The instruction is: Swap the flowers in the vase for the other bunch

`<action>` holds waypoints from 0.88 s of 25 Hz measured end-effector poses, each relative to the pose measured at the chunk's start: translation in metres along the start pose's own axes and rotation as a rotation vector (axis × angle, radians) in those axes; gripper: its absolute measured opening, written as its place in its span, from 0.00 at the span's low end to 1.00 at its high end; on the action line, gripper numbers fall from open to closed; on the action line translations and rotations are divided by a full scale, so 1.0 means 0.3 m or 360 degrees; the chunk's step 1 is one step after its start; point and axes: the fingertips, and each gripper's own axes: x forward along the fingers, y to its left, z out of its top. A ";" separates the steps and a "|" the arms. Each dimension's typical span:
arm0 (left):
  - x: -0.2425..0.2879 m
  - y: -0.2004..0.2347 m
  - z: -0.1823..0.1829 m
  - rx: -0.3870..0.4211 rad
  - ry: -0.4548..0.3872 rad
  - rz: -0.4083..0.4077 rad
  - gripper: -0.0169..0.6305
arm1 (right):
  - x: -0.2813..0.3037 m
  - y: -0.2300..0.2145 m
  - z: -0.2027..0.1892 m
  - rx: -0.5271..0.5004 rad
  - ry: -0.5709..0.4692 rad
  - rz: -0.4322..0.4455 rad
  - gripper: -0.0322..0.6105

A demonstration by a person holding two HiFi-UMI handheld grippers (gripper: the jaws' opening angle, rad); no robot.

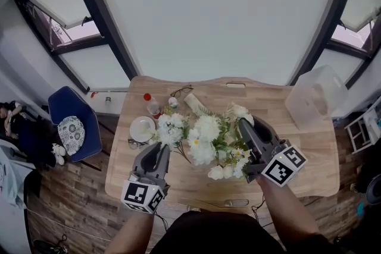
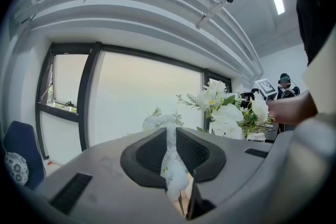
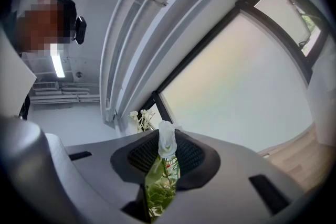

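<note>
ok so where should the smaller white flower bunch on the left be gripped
Probably best by the white-wrapped stems, below the blooms, coming in level from the person's side so the jaws close across the bundle. The stems are narrow and bound together; the flower heads are wide and soft. The left gripper is shut on that wrap in just this way.

Head view: stems of small bunch (image 1: pixel 170 128) and large bunch (image 1: pixel 205 138) hidden under blooms and inside left gripper (image 1: pixel 162 149) and right gripper (image 1: pixel 243 124); items beside the plate (image 1: pixel 142 128) too small to identify.
</note>
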 end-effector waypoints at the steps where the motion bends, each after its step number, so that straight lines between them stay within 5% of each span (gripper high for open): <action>1: 0.000 -0.003 0.003 0.0002 -0.0005 -0.0005 0.11 | -0.002 0.010 0.014 -0.0008 -0.0010 0.0007 0.21; 22: -0.014 -0.059 0.107 0.0034 -0.0145 -0.0050 0.11 | -0.108 0.124 0.233 -0.0189 -0.0193 0.0036 0.21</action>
